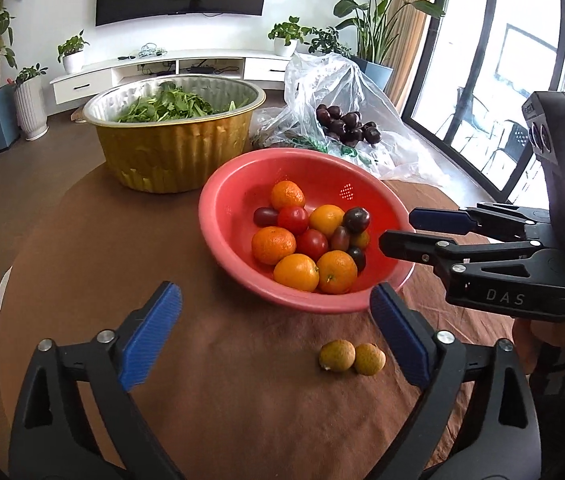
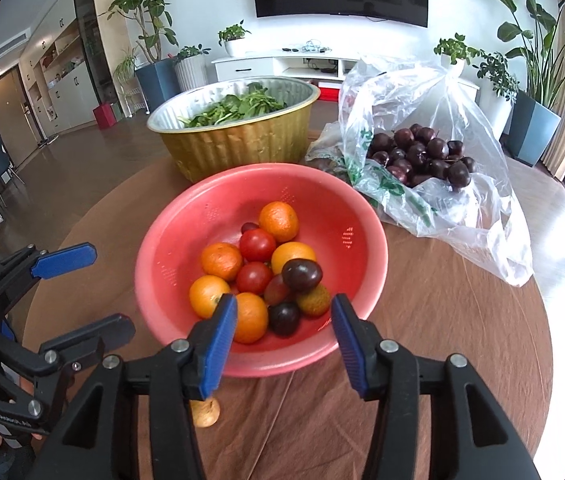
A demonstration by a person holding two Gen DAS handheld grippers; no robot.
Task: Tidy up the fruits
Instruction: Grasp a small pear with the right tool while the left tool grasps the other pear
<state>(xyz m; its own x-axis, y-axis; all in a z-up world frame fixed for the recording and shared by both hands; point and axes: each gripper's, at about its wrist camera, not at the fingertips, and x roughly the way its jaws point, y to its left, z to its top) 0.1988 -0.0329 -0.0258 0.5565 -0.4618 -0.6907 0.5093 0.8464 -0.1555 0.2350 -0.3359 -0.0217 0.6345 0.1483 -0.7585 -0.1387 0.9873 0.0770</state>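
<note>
We hold both claws spread and empty. Ahead of our left claw (image 1: 274, 332) sits the round red plastic colander (image 1: 226, 216), already holding oranges and tomatoes; two small tan longans (image 1: 352, 356) lie just inside its right finger, waiting to go in.

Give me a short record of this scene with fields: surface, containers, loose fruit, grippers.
surface: round table with brown cloth
containers: red colander with oranges and tomatoes; gold foil bowl with greens; plastic bag with dark cherries
loose fruit: two small tan fruits on the cloth, touching
grippers: left gripper open, empty; right gripper open, empty
</note>
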